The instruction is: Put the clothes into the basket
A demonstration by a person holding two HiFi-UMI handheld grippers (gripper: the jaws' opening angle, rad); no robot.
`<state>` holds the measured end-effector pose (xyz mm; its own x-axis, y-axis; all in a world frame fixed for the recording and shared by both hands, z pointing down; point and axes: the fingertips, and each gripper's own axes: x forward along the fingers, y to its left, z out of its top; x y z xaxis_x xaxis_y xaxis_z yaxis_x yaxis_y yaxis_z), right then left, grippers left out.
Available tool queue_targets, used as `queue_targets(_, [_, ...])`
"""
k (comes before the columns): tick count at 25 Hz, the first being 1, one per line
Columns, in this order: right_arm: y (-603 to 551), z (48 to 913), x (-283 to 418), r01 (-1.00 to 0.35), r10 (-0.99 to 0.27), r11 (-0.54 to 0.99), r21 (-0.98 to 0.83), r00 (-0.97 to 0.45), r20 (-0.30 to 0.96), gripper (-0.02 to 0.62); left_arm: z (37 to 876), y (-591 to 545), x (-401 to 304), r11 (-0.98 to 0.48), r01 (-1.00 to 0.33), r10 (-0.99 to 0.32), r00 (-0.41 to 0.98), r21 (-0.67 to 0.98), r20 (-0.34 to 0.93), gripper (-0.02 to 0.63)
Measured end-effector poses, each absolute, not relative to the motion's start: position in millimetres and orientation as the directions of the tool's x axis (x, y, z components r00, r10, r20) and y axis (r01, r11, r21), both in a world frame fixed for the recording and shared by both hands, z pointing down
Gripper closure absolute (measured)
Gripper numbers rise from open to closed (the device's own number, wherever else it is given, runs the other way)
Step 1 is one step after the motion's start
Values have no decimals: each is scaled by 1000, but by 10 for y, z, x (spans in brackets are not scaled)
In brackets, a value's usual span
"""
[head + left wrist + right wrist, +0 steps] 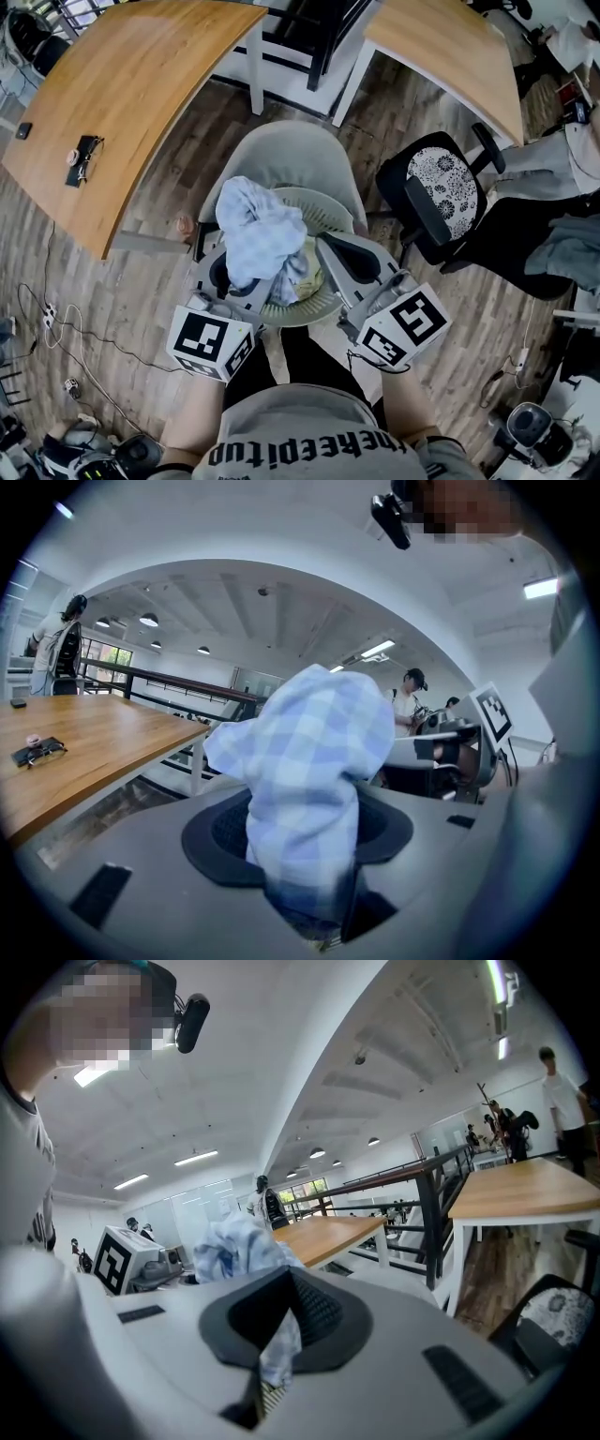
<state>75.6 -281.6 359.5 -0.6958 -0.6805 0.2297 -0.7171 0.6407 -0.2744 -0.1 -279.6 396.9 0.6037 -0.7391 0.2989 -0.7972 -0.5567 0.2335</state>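
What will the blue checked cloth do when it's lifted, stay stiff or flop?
Probably flop: the checked cloth is crumpled in soft folds. Likely light: the bunch stands puffed above the pinch. Loose ends may snag the basket rim.

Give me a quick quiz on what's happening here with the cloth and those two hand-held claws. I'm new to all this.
1. True or false: the blue checked cloth is pinched in both the left gripper and the right gripper.
2. Multiple choice: the basket stands on A) the wooden table, B) the grey chair, C) the bare floor.
3. Fill in: in the head view, the black chair with the patterned seat stands to the ____ of the basket.

Key: 1 true; 2 B; 3 right.
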Motion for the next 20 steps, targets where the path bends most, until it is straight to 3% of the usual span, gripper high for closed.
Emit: queue_targets(20, [-2810, 3991, 799, -689, -630, 645, -331, -724, 281, 586, 4691, -2648, 102, -507, -819, -691, 573, 269, 441, 380])
